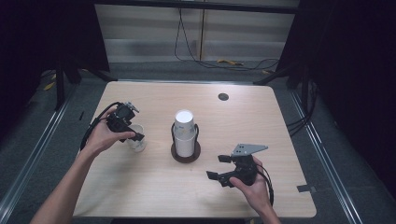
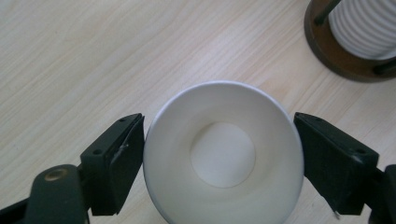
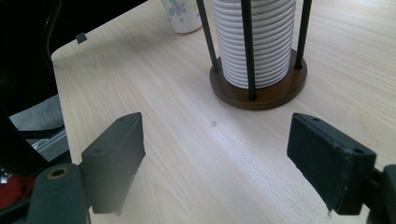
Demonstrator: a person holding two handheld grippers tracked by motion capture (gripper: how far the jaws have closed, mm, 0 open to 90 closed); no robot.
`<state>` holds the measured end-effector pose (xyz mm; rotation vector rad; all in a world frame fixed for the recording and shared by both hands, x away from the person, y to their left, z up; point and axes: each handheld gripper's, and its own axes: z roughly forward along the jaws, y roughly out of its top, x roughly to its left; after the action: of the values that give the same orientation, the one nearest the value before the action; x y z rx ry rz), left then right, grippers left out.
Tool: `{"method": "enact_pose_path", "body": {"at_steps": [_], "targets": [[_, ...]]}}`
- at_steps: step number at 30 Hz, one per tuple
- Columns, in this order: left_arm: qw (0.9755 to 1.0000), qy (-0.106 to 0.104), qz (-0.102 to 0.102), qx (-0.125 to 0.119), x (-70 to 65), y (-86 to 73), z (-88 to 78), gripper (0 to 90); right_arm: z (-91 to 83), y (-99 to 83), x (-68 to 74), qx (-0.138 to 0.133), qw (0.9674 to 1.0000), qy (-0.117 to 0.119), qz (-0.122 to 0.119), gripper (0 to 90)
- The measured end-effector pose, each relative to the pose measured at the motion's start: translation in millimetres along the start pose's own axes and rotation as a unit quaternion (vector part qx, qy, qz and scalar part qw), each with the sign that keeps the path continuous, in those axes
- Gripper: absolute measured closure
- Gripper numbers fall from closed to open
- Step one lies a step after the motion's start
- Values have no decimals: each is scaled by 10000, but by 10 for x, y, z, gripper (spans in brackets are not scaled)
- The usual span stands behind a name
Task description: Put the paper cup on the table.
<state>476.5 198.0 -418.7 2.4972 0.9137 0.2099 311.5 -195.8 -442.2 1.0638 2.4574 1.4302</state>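
Observation:
A white paper cup (image 1: 136, 145) stands upright on the table's left part; in the left gripper view I look straight down into this cup (image 2: 223, 154). My left gripper (image 1: 134, 135) (image 2: 219, 120) is open, one jaw on each side of the rim, close to it. A stack of white paper cups (image 1: 185, 133) (image 3: 254, 42) stands in a black-rod holder on a round brown base (image 1: 186, 157) (image 3: 261, 95) (image 2: 327, 51) at mid-table. My right gripper (image 1: 217, 167) (image 3: 215, 119) is open with nothing in it, low over the table, right of and nearer than the holder.
The lone cup (image 3: 182, 14) has a floral print and stands beyond the holder in the right gripper view. A black round grommet (image 1: 223, 96) sits in the wooden table (image 1: 261, 121) near its far edge. Cables lie on the floor (image 1: 201, 60) behind the table.

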Motion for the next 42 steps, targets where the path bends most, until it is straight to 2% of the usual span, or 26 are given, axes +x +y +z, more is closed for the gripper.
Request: {"method": "enact_pose_path", "body": {"at_steps": [7,11,15,17,20,22,23,25,28,30,32,33,35,38,41,42], "targets": [[9993,-61,-27,-357,-14,-2,-76,178,-1,-1,-2,7,10000,3,2,189],[9976,-136,-37,-680,-32,-9,-137,171,-2,-1,-1,16,10000,-1,8,189],[9962,21,-99,-861,-53,-8,-183,167,0,-2,-4,14,10000,0,7,189],[9952,22,-128,-974,-64,-13,-212,167,1,-2,-2,23,10000,-7,-12,189],[9947,-24,-157,-1012,-95,-21,-249,167,2,-2,-6,27,10000,-5,4,189],[9941,102,-104,-1079,-129,-32,-278,170,-2,-1,-6,19,10000,-5,22,189],[9932,72,-89,-1159,-144,-43,-294,170,-4,0,-6,15,10000,-8,20,189],[9916,-48,-189,-1279,-161,-61,-316,171,-7,0,-4,14,10000,-14,9,189],[9910,24,-144,-1330,-206,-89,-343,171,-7,0,-5,12,10000,-21,13,188],[9914,60,-31,-1309,-244,-110,-354,171,-5,0,-8,19,10000,-32,0,188],[9898,-24,-44,-1423,-273,-141,-345,170,-1,0,-9,23,10000,-43,-7,187],[9898,-54,-57,-1424,-283,-150,-340,170,-1,1,-5,24,10000,-51,5,186],[9898,13,-38,-1425,-316,-172,-337,171,-4,1,-3,23,10000,-55,5,186],[9875,-161,-10,-1567,-367,-215,-341,171,-9,-1,-8,20,10000,-72,4,186],[9865,-66,28,-1637,-420,-251,-348,171,-7,-1,-7,25,10000,-74,2,185],[9858,-113,41,-1675,-436,-266,-352,171,-6,-1,-6,28,10000,-74,0,185]]}}
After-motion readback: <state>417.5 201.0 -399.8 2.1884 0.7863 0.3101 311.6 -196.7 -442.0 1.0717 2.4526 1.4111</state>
